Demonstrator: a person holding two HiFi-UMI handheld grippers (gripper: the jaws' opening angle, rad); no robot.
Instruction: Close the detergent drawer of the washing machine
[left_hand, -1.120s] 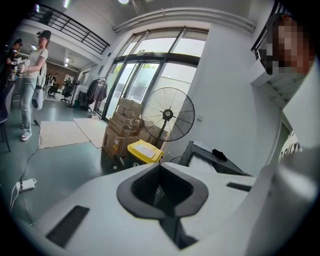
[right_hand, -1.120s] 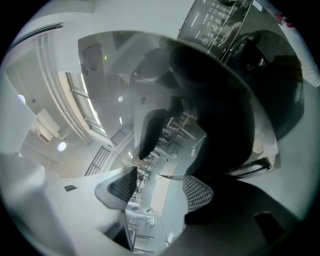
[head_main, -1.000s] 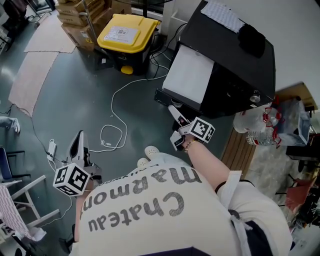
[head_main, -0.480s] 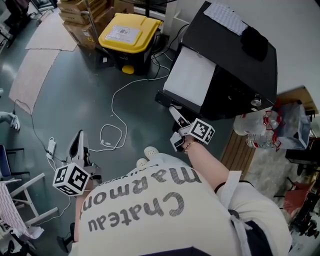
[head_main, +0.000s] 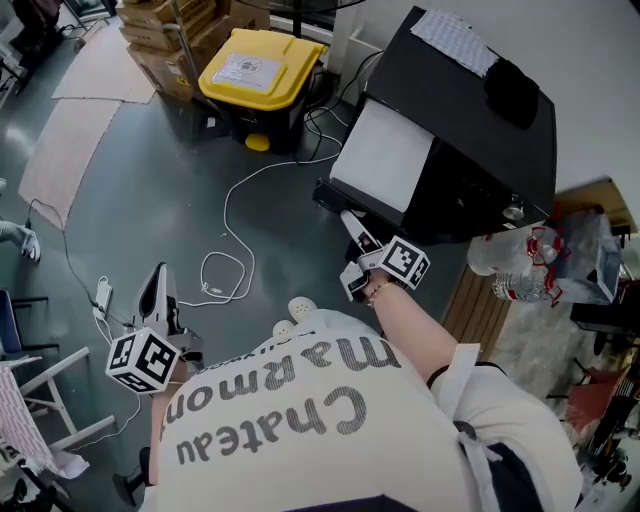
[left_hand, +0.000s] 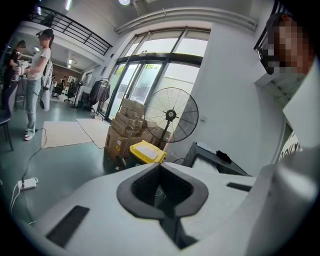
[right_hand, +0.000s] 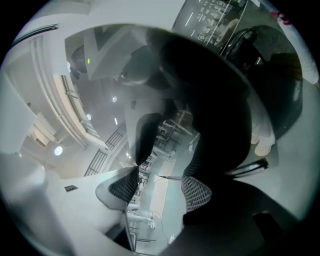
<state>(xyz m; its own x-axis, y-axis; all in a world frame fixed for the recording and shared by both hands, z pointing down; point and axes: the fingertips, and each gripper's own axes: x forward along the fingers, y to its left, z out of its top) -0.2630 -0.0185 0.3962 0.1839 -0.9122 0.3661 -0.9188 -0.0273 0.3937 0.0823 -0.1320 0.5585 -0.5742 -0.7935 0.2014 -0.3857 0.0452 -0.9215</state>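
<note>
1. My right claw (head_main: 347, 222) has its jaws wide apart. In the right gripper view the meshed pads (right_hand: 197, 192) stand well clear of each other and neither presses on anything. A dark, glossy surface sits close in front of them and mirrors the room.
2. In the head view the tip of that claw points up at the detergent drawer (head_main: 328, 195). The drawer is a dark bar sticking out from the lower left corner of the washing machine (head_main: 470, 130), so it is open. The tip is just beside its end; I cannot tell whether it touches.
3. My right claw's marker cube (head_main: 405, 260) sits at my wrist, below the machine's front.
4. My left claw (head_main: 158, 270) hangs low at my left side, well apart from the machine. Its jaws are together with nothing between them.
5. The machine is black, with a white panel (head_main: 385, 150) on the face towards me and a dark cloth (head_main: 510, 80) lying on top.
6. On the floor (head_main: 150, 180) a white cable (head_main: 235, 230) loops between my claws.
7. Beyond it stands a yellow-lidded bin (head_main: 255, 65) beside stacked cardboard boxes (head_main: 160, 35).
8. The left gripper view shows a standing fan (left_hand: 171, 115) behind that bin.
</note>
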